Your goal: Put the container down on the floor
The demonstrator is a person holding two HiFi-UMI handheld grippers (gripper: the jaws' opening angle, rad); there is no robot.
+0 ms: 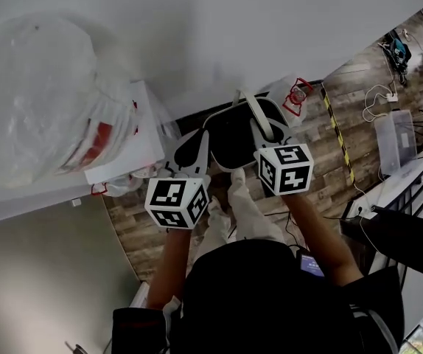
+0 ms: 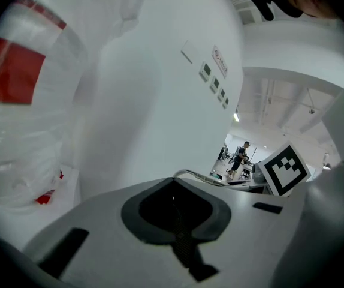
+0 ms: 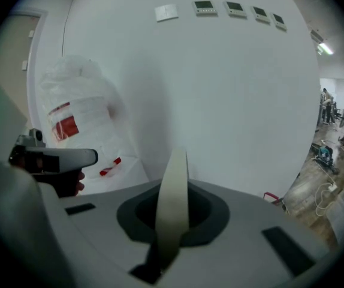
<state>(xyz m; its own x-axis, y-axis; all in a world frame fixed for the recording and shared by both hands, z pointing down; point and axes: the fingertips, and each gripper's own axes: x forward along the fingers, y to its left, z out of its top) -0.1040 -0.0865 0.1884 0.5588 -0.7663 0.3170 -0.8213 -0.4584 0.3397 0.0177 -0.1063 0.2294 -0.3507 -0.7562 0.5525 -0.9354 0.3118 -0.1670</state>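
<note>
The container [image 1: 233, 140] is a dark, rounded tub with a cream strap handle [image 1: 258, 115]; it hangs above the wooden floor [image 1: 322, 161], close to the white wall. My right gripper [image 1: 261, 137] is shut on that strap, which runs up between its jaws as a pale band [image 3: 172, 191] in the right gripper view. My left gripper [image 1: 194, 150] rests against the tub's left rim with its jaws together. The left gripper view shows nothing between them, only a thin curved rim [image 2: 196, 175] beyond. The tub's inside is hidden.
A big clear plastic bag with red print [image 1: 42, 102] lies on a white box [image 1: 134, 153] at the left. A yellow-black tape line [image 1: 338, 139], a red-framed bag [image 1: 296, 94], a clear bin [image 1: 394, 139] and cables lie on the floor at right. Pale trouser legs [image 1: 247, 212] stand below the grippers.
</note>
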